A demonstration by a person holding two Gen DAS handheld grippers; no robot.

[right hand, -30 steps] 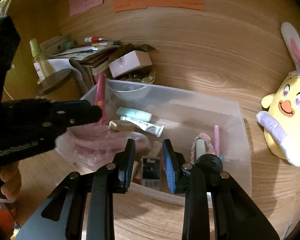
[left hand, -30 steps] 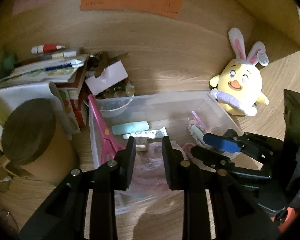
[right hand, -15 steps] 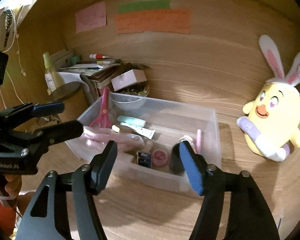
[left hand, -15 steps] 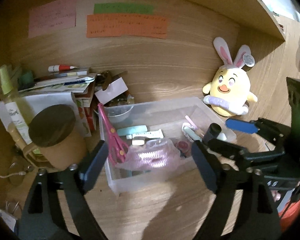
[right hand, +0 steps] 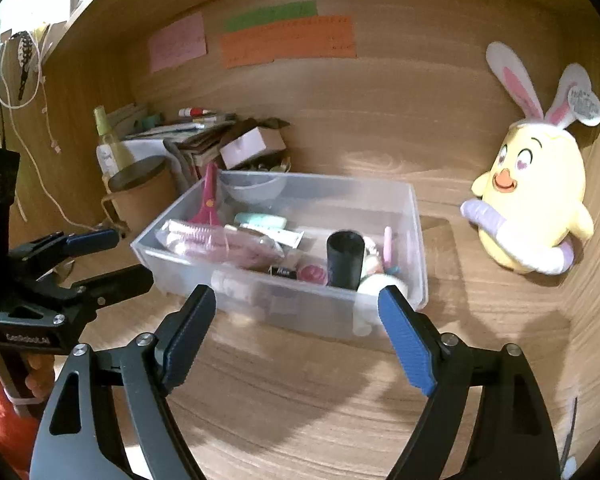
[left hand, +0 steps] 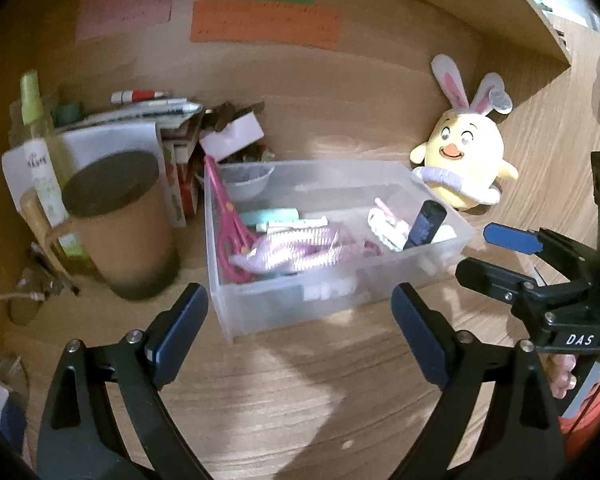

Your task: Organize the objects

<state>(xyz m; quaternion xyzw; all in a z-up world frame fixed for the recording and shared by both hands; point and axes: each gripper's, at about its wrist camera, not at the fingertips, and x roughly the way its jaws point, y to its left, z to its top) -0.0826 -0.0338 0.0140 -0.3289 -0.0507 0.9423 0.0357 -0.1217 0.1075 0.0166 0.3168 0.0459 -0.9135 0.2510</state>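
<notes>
A clear plastic bin (left hand: 260,312) (right hand: 416,216) sits on the wooden desk. It holds pink scissors (left hand: 228,216) (right hand: 208,200), a bagged pink comb (left hand: 296,248) (right hand: 216,240), a black cylinder (left hand: 426,224) (right hand: 344,260) and several small items. My left gripper (left hand: 300,328) is open and empty, just in front of the bin. My right gripper (right hand: 296,328) is open and empty, also in front of the bin. Each gripper shows in the other's view (left hand: 496,252) (right hand: 108,256).
A yellow bunny-eared plush (left hand: 460,160) (right hand: 532,200) leans at the right wall. A brown lidded mug (left hand: 116,220) (right hand: 140,196), a bottle (left hand: 40,140), stacked papers and pens (left hand: 140,116) and a small box (left hand: 236,136) crowd the left. Sticky notes (left hand: 264,24) hang on the back panel.
Both grippers opened wide and pulled back out of the bin toward me. The comb bag and black cylinder stay in the bin.
</notes>
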